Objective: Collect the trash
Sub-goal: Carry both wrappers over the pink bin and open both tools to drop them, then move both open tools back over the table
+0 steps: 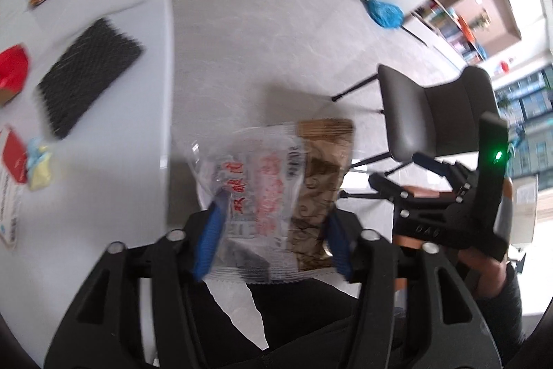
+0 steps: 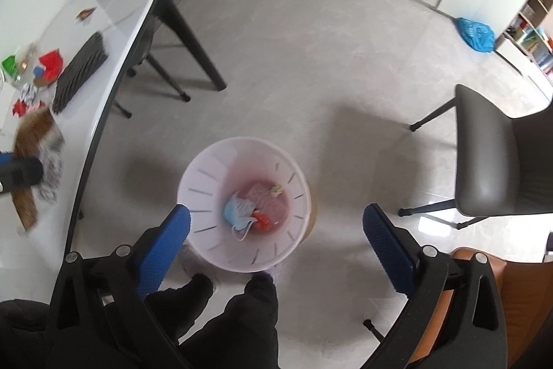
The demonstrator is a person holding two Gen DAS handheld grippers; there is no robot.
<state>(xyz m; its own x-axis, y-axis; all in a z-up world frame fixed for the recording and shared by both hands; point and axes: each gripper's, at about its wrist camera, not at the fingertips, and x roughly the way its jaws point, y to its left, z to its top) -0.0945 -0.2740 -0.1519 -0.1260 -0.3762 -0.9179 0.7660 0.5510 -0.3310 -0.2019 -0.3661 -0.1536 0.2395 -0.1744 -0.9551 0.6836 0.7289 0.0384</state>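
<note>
Left gripper (image 1: 273, 230) pinches blurred wrappers (image 1: 276, 192) (lettering unreadable); right gripper (image 2: 276, 241) gapes.

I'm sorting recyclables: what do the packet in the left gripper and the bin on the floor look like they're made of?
The packet in the left gripper looks like thin glossy plastic film: partly see-through, crinkled, with crimped end seals and a brown printed side. The bin below the open right gripper seems to be pale, matte, slightly translucent moulded plastic, with slits around its wall.
</note>
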